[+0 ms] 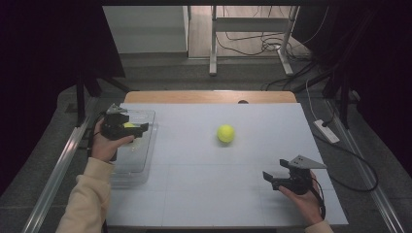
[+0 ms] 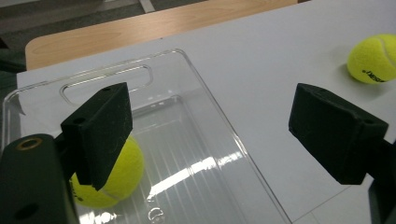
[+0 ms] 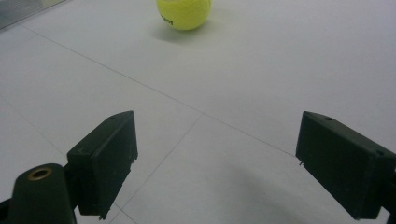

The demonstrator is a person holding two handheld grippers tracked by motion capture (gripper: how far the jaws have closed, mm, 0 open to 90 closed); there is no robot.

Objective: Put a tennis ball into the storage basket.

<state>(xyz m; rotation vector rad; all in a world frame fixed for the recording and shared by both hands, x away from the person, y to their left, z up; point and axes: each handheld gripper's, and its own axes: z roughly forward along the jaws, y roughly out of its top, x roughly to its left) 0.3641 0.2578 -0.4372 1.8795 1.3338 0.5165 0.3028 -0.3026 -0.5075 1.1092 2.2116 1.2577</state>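
A white table [image 1: 204, 194] with faint grid lines carries the scene, and a strip of bare wood [image 1: 209, 96] shows along its far edge. Beyond it, on the grey floor [image 1: 160, 73], stand the legs of a metal frame [image 1: 213, 43] among loose black cables [image 1: 252, 46]. A white power strip [image 1: 326, 131] lies on the floor at the right, and dark curtains [image 1: 43, 58] hang on both sides

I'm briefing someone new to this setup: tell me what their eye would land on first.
First, the bright yellow tennis ball alone mid-table on the white table top. Next, a second tennis ball lying in the clear plastic tray at the table's left, under the open left gripper. The right gripper, also open, is at the near right.
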